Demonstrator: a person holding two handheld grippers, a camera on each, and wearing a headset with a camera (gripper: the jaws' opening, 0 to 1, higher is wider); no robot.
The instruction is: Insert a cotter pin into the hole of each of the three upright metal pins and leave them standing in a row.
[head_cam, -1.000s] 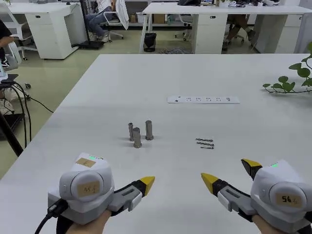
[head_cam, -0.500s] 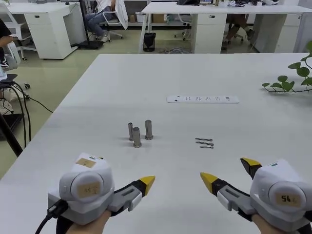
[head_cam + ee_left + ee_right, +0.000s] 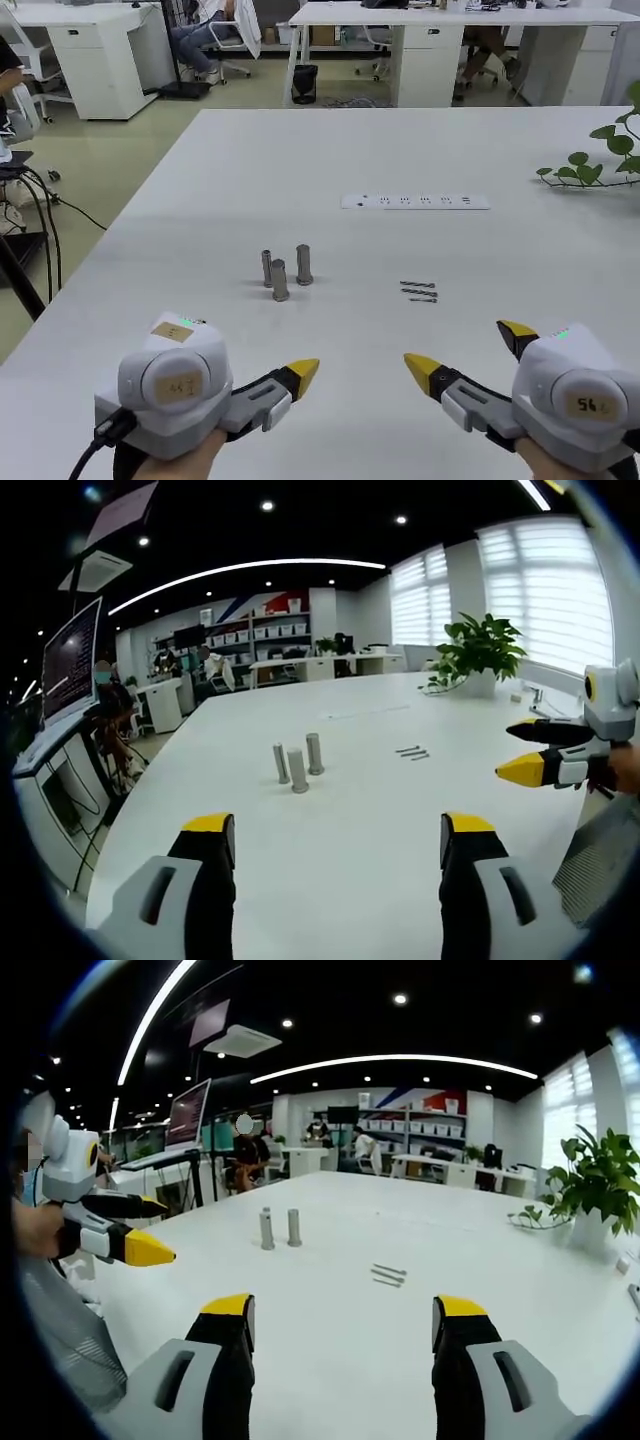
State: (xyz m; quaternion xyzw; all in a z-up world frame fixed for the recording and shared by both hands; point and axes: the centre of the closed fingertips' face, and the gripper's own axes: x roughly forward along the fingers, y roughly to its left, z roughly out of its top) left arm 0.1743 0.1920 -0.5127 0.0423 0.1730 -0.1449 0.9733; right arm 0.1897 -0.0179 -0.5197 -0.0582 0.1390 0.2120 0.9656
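Three short grey metal pins stand upright in a tight cluster on the white table, left of centre. Three thin cotter pins lie side by side to their right. My left gripper hovers open at the near left, well short of the metal pins. My right gripper is open at the near right, its yellow tips pointing toward the cotter pins. Nothing is between the jaws of the left gripper or the right gripper. From the right gripper's side two metal pins are visible.
A white power strip lies flat beyond the pins. Plant leaves reach in over the table's right edge. Past the far edge are other desks and seated people. A black cable hangs off to the left.
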